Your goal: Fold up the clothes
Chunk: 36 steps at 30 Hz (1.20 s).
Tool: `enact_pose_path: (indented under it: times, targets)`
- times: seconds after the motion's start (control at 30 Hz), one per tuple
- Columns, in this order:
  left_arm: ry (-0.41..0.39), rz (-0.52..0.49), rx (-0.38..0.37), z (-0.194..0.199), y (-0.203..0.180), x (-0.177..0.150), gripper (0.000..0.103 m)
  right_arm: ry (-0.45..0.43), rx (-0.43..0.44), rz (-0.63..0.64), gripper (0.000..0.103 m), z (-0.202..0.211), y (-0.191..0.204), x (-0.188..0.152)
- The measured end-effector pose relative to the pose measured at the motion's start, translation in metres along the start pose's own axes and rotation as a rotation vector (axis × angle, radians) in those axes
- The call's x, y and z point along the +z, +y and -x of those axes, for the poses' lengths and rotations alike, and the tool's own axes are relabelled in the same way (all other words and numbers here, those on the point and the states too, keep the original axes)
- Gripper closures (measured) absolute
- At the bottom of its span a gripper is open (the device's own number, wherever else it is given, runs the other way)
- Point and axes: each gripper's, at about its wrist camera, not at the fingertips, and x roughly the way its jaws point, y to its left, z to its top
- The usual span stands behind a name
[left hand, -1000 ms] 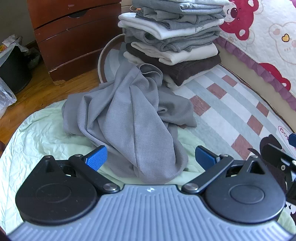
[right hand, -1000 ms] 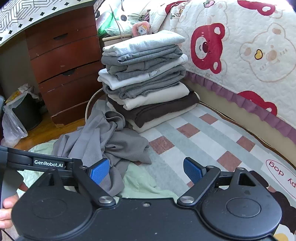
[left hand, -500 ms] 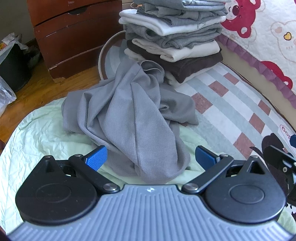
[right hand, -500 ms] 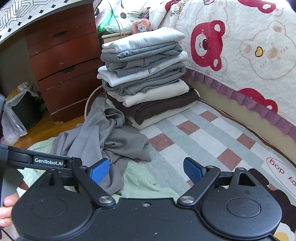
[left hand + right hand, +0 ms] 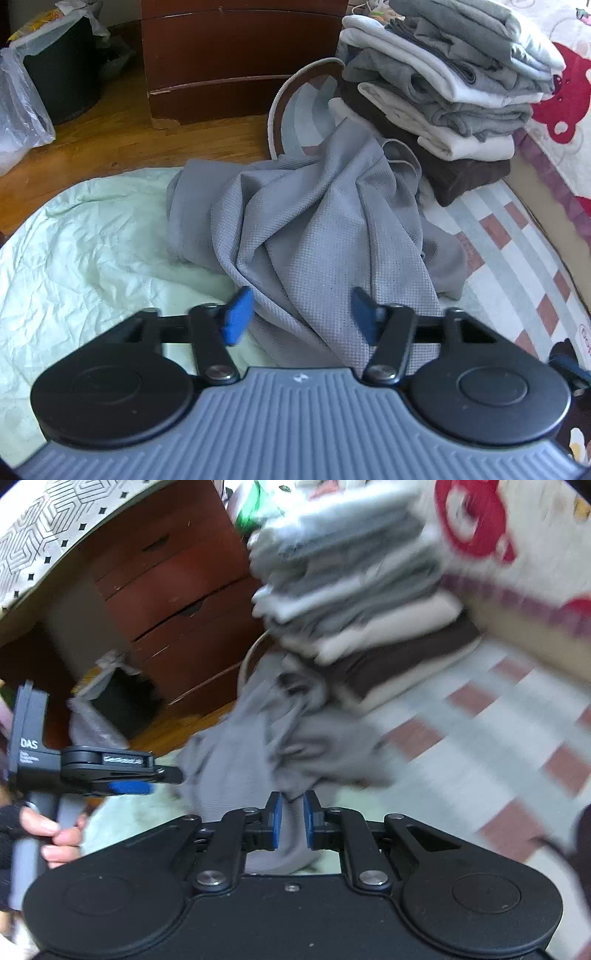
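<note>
A crumpled grey knit garment [image 5: 314, 229] lies on the bed, half on a pale green sheet [image 5: 92, 240]. My left gripper [image 5: 300, 315] hangs over its near end. Its jaws are closing, with a fold of the cloth between the blue pads [image 5: 236, 314] but not pinched. In the blurred right wrist view, my right gripper [image 5: 291, 819] is closing on a bunched edge of the grey garment [image 5: 280, 746], and cloth fills the narrow gap between its pads. The left gripper [image 5: 162, 777] shows from the side at the left, held by a hand [image 5: 48, 830].
A tall stack of folded clothes [image 5: 443, 92] stands just behind the garment on the striped checked bedcover [image 5: 517, 266]. A bear-print quilt [image 5: 561, 92] runs along the right. A wooden dresser [image 5: 240, 55], a black bin [image 5: 62, 74] and a plastic bag [image 5: 18, 110] stand on the floor beyond.
Both grippers have dropped toward the grey garment and their jaws have narrowed from wide open. The right one has tilted and now has cloth between its pads.
</note>
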Motion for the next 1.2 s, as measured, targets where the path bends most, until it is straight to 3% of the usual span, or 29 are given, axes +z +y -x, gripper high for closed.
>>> enact_pose_path:
  times: [0.1,0.13,0.2,0.3,0.37,0.4,0.43,0.47,0.53,0.63,0.7,0.73,0.83,1.0,1.1,1.2]
  targets:
    - [-0.004,-0.009,-0.035,0.002,0.005,-0.003,0.065,0.041,0.044,0.015,0.083,-0.022,0.018,0.006]
    - [0.001,-0.007,-0.048,0.001,0.006,-0.003,0.066,0.047,0.041,0.03,0.077,-0.031,0.023,0.007]
    - [0.014,0.007,-0.069,-0.002,0.008,-0.003,0.072,0.058,0.013,0.049,0.044,-0.051,0.029,0.009]
    - [0.04,0.024,-0.092,-0.005,0.012,-0.001,0.077,0.087,-0.078,0.079,0.026,-0.091,0.021,0.009]
    - [0.06,0.034,-0.103,-0.007,0.015,0.0,0.077,0.131,-0.087,0.057,0.025,-0.117,0.011,0.005]
    - [0.068,0.04,-0.11,-0.006,0.017,0.001,0.077,0.153,-0.088,0.043,0.03,-0.129,0.007,0.003]
    - [0.071,0.046,-0.114,-0.005,0.019,0.002,0.077,0.165,-0.054,0.017,0.045,-0.137,0.003,0.0]
    - [0.069,0.047,-0.107,-0.003,0.022,0.002,0.077,0.174,-0.015,-0.012,0.093,-0.139,0.002,-0.001]
    - [0.062,0.053,-0.08,-0.001,0.027,0.002,0.074,0.126,0.047,-0.105,0.095,-0.126,0.003,0.005]
    - [0.053,0.123,-0.072,-0.001,0.043,0.004,0.054,-0.039,0.191,-0.212,0.095,-0.066,0.005,0.027]
    - [0.04,0.169,-0.088,-0.002,0.053,0.007,0.054,-0.175,0.23,-0.203,0.096,-0.01,0.006,0.047]
    - [0.034,0.189,-0.099,-0.002,0.055,0.009,0.054,-0.228,0.21,-0.189,0.096,0.018,0.005,0.056]
    - [0.014,0.192,-0.176,0.001,0.045,0.016,0.052,-0.374,0.072,-0.163,0.096,0.101,0.001,0.075]
    - [-0.031,0.039,-0.304,0.015,-0.018,0.031,0.051,-0.603,-0.292,-0.112,0.096,0.235,-0.013,0.077]
    - [-0.027,-0.068,-0.373,0.02,-0.07,0.04,0.042,-0.627,-0.604,-0.054,0.096,0.291,-0.017,0.05]
    - [0.042,-0.19,-0.446,0.008,-0.134,0.042,0.039,-0.526,-0.952,-0.03,0.096,0.302,-0.035,0.006]
